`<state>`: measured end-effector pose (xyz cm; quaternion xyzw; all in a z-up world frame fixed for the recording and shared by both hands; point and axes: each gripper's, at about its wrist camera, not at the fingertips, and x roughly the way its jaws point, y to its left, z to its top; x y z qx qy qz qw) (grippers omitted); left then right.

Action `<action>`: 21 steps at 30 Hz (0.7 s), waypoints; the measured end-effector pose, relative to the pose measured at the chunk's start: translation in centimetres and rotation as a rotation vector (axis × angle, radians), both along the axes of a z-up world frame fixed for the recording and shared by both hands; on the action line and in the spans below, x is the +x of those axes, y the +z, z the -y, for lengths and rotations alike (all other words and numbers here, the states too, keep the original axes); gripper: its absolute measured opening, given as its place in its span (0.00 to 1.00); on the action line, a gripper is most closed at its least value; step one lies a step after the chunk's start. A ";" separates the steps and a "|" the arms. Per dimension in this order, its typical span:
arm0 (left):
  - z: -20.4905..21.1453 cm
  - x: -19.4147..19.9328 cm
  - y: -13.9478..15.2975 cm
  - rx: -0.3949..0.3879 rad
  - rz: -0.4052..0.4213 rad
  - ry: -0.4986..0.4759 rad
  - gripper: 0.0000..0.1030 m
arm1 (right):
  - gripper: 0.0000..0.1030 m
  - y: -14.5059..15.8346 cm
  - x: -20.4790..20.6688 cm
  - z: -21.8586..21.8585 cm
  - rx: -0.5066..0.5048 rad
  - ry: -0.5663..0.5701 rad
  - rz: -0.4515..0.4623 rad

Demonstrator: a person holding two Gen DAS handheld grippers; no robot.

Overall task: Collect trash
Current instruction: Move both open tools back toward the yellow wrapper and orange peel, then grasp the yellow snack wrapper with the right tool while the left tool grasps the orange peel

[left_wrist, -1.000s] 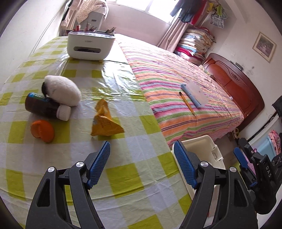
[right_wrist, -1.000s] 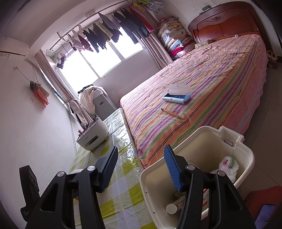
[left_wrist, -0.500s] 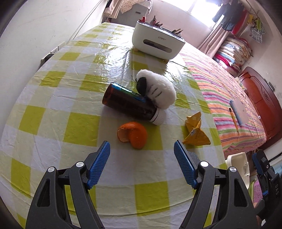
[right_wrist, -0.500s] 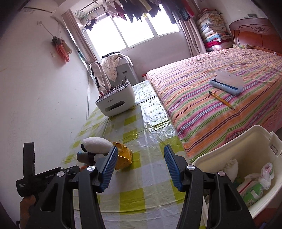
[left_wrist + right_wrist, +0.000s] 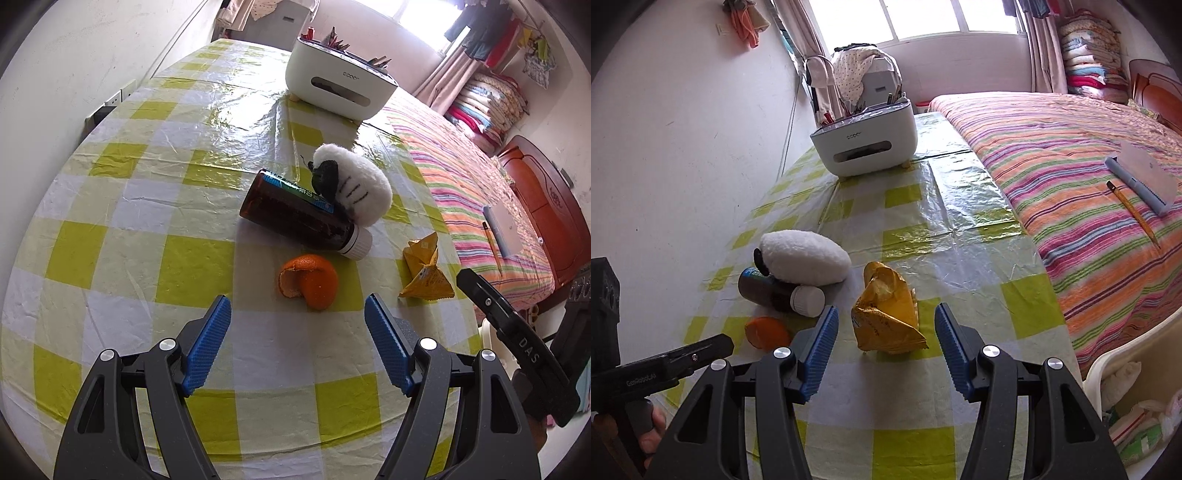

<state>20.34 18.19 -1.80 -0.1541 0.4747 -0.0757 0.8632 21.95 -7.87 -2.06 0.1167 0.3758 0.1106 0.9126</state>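
An orange peel lies on the checked tablecloth, just ahead of my open, empty left gripper. A crumpled yellow snack wrapper lies just ahead of my open, empty right gripper; it also shows in the left wrist view. A brown bottle with a white cap lies on its side against a white plush sheep. The peel, the bottle and the sheep also show in the right wrist view. A white trash bin with bagged trash stands at the table's right.
A white organizer box with pens stands at the table's far end, also in the right wrist view. A striped bed runs along the table's right side, with a pencil and a case on it. A wall runs on the left.
Both grippers have swung from the bin and bed side toward the table. The left now faces the orange peel, the right faces the yellow wrapper. Both stayed open.
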 end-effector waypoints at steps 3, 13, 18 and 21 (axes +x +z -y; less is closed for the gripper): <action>-0.5 -0.2 -0.1 -0.001 -0.006 0.009 0.72 | 0.51 -0.7 1.2 -0.5 -0.010 0.006 -0.030; -1.8 -0.6 -0.3 -0.020 -0.018 0.029 0.72 | 0.42 -2.9 3.8 -2.1 -0.015 0.033 -0.135; -2.0 -0.3 -0.6 -0.031 -0.026 0.038 0.72 | 0.31 -2.4 3.2 -1.2 -0.019 0.023 -0.134; -1.6 0.0 -0.8 -0.029 -0.036 0.033 0.72 | 0.28 -1.9 2.6 0.3 0.056 0.009 -0.132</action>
